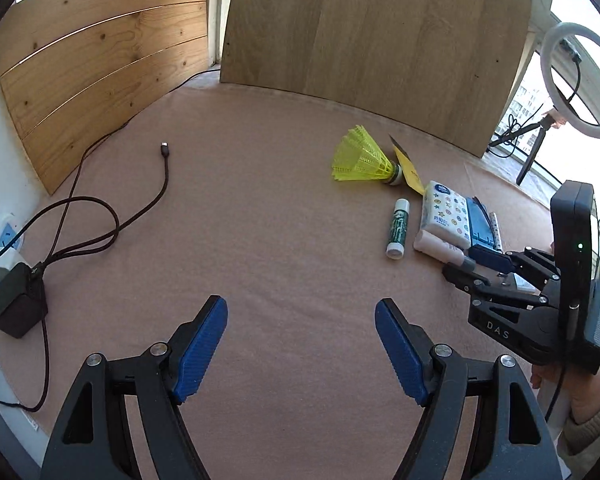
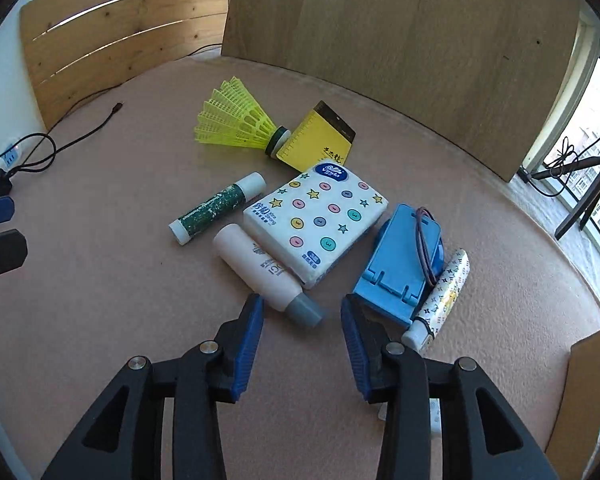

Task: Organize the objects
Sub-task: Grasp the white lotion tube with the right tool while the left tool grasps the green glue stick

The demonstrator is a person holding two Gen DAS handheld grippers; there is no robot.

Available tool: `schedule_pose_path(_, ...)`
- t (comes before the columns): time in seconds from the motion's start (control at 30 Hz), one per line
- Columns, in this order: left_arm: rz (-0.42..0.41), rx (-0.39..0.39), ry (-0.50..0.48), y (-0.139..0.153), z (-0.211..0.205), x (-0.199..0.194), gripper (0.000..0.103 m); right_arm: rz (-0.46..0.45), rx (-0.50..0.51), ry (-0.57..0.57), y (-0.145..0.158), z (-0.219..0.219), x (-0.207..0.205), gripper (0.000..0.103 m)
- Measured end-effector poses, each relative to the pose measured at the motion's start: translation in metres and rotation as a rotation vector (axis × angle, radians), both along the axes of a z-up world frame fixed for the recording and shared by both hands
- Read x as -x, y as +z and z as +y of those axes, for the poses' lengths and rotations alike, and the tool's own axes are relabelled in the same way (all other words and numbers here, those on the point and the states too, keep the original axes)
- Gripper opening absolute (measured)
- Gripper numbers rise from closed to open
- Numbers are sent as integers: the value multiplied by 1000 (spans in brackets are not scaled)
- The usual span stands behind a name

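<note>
A cluster of small objects lies on the pink table mat [image 2: 100, 300]: a yellow shuttlecock [image 2: 236, 118], a yellow notepad [image 2: 320, 136], a green-labelled stick [image 2: 216, 208], a tissue pack [image 2: 318, 222], a pink bottle [image 2: 256, 266] with a grey cap [image 2: 306, 312], a blue folding stand [image 2: 400, 256] and a patterned tube [image 2: 444, 296]. My right gripper [image 2: 300, 306] is open, and the grey cap lies between its fingertips without either pad touching it. My left gripper [image 1: 300, 312] is open and empty over bare mat, left of the cluster [image 1: 446, 212].
A dark cable [image 1: 166, 168] with a loose plug runs to a black charger [image 1: 18, 304] and a power strip [image 1: 0, 240] at the left. Wooden boards [image 1: 380, 40] stand behind the mat. A ring light [image 1: 580, 80] stands at the right. A cardboard edge [image 2: 588, 380] is near right.
</note>
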State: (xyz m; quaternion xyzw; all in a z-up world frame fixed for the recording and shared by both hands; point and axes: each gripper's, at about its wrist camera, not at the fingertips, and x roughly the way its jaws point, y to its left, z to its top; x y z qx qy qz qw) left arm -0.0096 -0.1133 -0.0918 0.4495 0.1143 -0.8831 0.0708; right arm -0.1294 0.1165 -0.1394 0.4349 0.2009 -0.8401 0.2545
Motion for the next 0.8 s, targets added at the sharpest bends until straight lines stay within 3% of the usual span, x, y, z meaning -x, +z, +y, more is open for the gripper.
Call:
schedule_pose_path(0.1, -3, -9, 10, -7, -2, 6, 79, -21, 26, 36, -1, -5, -2, 35)
schedule_pose_path(0.17, 3, -29, 7, -10, -2, 14, 79, -45, 55, 56, 0, -7, -4, 20)
schedule_pose_path(0.23, 13, -38, -8, -14, 3, 26, 79, -49, 56, 63, 0, -9, -11, 16)
schedule_pose_path(0.57, 27, -28, -148, -41, 58, 99, 76, -79, 78, -49, 1, 51, -76, 16)
schedule_pose_path(0.63, 29, -12, -181, -44, 71, 108, 69, -88, 82, -82, 2, 69, -90, 16)
schedule_pose_path(0.67, 28, -6, -192, -46, 75, 111, 60, -92, 88, -99, 2, 76, -98, 16)
schedule_pose_path(0.7, 21, -7, -205, -48, 79, 115, 46, -94, 94, -115, 2, 83, -104, 16)
schedule_pose_path(0.8, 11, 15, -220, -50, 87, 121, 16, -95, 105, -141, 2, 95, -114, 16)
